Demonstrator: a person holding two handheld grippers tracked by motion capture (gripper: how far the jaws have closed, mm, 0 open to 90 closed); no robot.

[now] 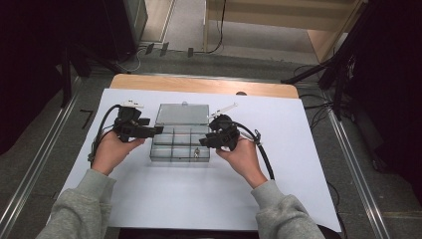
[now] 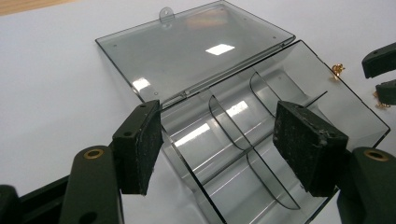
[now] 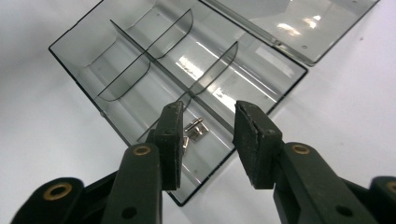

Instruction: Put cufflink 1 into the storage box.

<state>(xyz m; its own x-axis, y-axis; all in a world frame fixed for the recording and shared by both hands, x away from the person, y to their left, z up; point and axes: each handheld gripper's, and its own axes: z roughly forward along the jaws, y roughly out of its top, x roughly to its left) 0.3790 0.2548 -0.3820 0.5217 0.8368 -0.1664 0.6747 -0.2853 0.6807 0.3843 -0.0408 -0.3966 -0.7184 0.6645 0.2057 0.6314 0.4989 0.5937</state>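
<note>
Clear compartment box (image 3: 154, 79) lid-open between grippers; metal clasp (image 3: 194, 129) in corner compartment below released right gripper (image 3: 208, 135); left gripper (image 2: 219, 140) unclenched astride box wall.

Clear compartment box (image 1: 180, 144) lies open (lid flat behind), metal clip (image 3: 195, 129) inside.

a wooden table (image 1: 204, 85) under a white sheet (image 1: 199, 194) stands on a grey floor (image 1: 358, 164) — metal rails (image 1: 356, 164) run along the floor on both sides. beyond the table's far edge, cables (image 1: 144, 52) trail across the floor toward a pale wooden unit (image 1: 278, 20) at the upper right. dark stands (image 1: 338, 64) and black equipment fill the shadowed corners — light from overhead falls brightest on the sheet.
</note>
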